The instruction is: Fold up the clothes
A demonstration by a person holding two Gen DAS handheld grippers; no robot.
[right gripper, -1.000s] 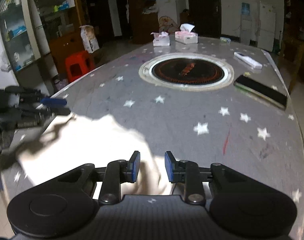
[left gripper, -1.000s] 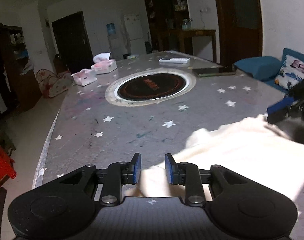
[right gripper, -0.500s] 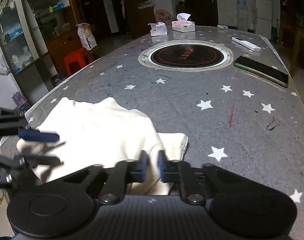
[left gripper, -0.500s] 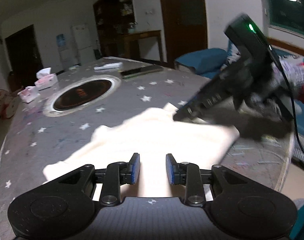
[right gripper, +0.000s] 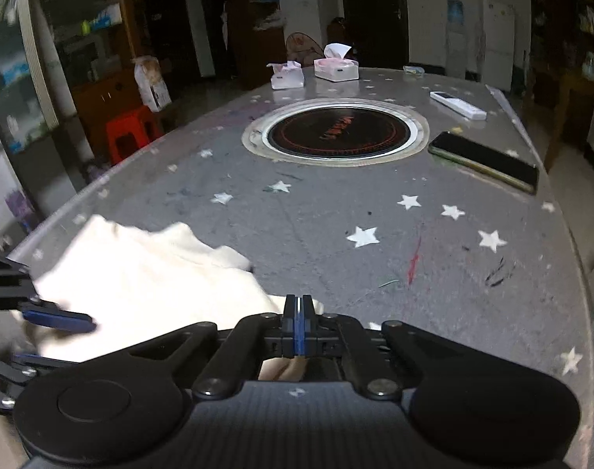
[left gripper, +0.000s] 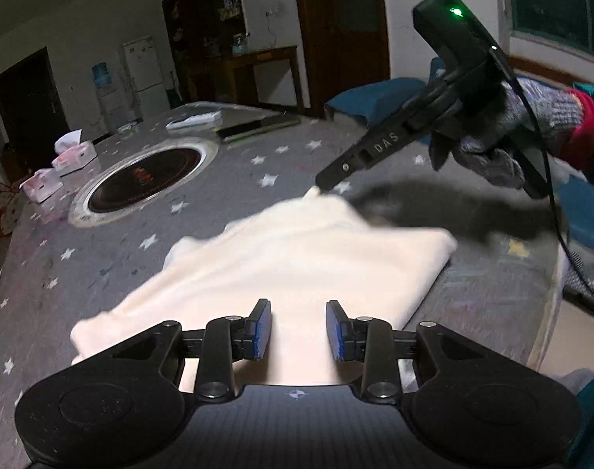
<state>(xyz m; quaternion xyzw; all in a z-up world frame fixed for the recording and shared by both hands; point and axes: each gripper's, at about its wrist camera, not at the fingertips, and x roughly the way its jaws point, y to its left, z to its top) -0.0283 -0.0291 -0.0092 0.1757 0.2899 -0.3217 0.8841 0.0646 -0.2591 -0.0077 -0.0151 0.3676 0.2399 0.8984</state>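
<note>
r gripper (right gripper: 298,312) clamped on cream garment (right gripper: 148,273) edge; l gripper (left gripper: 298,328) opening, pads clear.

A round black cooktop (right gripper: 339,132) is set into the middle of the grey, star-patterned surface (right gripper: 375,273). Right of it lie a dark phone (right gripper: 486,161) and, farther off, a white remote (right gripper: 457,105). Two tissue boxes (right gripper: 336,68) sit at the far edge.

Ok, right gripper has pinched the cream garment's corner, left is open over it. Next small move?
Probably close the left gripper on the cream garment under it. Its jaws are opening, the pads not gripping cloth, while the right gripper is shut on a corner; a fold likely needs both.
</note>
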